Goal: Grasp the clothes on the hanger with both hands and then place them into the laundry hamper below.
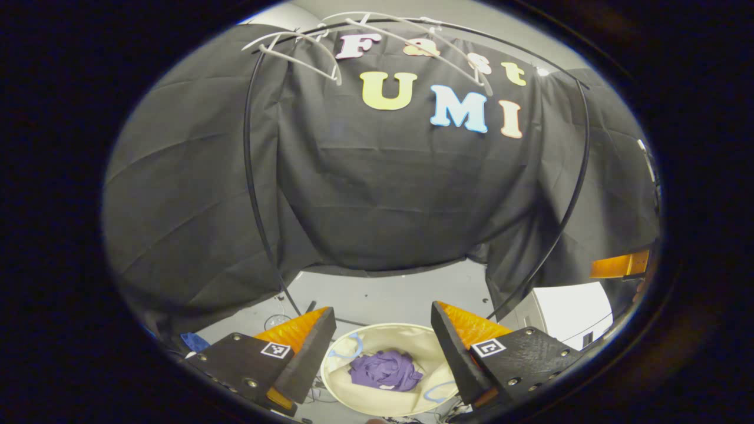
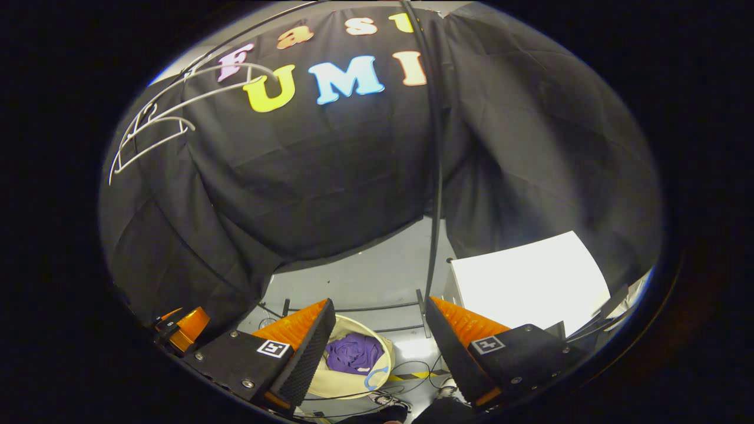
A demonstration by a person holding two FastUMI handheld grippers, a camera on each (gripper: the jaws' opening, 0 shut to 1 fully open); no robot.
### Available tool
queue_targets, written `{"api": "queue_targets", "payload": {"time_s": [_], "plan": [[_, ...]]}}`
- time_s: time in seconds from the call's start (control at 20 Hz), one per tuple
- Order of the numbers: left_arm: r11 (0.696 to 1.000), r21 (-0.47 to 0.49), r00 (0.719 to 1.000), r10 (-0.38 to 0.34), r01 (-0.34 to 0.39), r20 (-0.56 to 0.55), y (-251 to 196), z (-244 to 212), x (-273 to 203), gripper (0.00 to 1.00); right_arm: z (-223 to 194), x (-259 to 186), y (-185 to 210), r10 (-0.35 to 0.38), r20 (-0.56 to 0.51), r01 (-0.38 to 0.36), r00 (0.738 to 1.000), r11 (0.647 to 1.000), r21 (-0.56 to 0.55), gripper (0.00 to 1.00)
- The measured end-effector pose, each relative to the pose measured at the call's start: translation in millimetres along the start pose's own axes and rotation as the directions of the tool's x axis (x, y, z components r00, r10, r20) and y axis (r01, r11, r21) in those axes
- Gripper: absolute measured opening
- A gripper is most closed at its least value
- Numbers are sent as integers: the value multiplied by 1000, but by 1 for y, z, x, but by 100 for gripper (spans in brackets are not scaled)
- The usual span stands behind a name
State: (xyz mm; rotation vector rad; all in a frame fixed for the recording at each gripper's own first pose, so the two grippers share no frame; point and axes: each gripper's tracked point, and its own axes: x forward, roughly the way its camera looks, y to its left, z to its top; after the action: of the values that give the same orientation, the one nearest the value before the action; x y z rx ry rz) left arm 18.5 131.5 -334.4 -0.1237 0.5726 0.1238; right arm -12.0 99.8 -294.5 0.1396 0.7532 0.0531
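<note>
Up at far left hang bare white plastic hangers on a thin black curved rail. Below, the left gripper gapes wide, holding nothing, over the crumpled purple garment lying inside a round cream fabric laundry hamper. Rightward, the right gripper is equally spread and empty.

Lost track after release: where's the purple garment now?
The purple garment lies crumpled inside the cream laundry hamper on the floor, seen low between the open left claw fingers.
</note>
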Motion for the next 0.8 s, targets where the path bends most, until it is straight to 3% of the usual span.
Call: {"api": "queue_targets", "payload": {"time_s": [0.05, 0.15, 0.2, 0.25, 0.4, 0.45, 0.5, 0.6, 0.65, 0.7, 0.8], "plan": [[1000, -10, 1000, -14, 14, 11, -13, 9, -4, 95, 6, -5, -10, -8, 18, 8, 1000, 1000, 1, 100], [1000, -8, 998, -24, 24, 54, -30, 36, -11, 95, 26, -13, -32, -25, 66, 26, 998, 1000, -3, 96], [1000, 0, 996, -22, 22, 83, -37, 53, -14, 89, 34, -15, -46, -39, 86, 39, 996, 999, 1, 96], [1000, -1, 993, -24, 24, 112, -47, 68, -18, 100, 42, -16, -60, -52, 95, 51, 994, 999, 7, 96], [999, -32, 989, -19, 24, 150, -79, 94, -30, 100, 76, -26, -98, -62, 144, 55, 988, 997, 47, 96], [999, -40, 985, -8, 16, 173, -88, 106, -33, 89, 93, -31, -109, -62, 180, 54, 982, 997, 51, 96], [999, -46, 979, 7, 2, 202, -96, 119, -38, 89, 108, -35, -120, -64, 219, 56, 974, 998, 43, 95], [997, -68, 962, 39, -21, 269, -110, 144, -50, 100, 128, -42, -143, -79, 301, 80, 950, 997, 11, 96], [996, -82, 954, 54, -31, 294, -117, 154, -57, 100, 140, -45, -153, -80, 333, 86, 940, 996, -1, 91], [995, -94, 942, 70, -41, 328, -123, 168, -66, 100, 149, -49, -161, -69, 363, 79, 929, 997, -11, 95], [993, -102, 912, 90, -53, 401, -140, 195, -87, 99, 168, -58, -174, -36, 420, 50, 907, 999, -22, 95]]}}
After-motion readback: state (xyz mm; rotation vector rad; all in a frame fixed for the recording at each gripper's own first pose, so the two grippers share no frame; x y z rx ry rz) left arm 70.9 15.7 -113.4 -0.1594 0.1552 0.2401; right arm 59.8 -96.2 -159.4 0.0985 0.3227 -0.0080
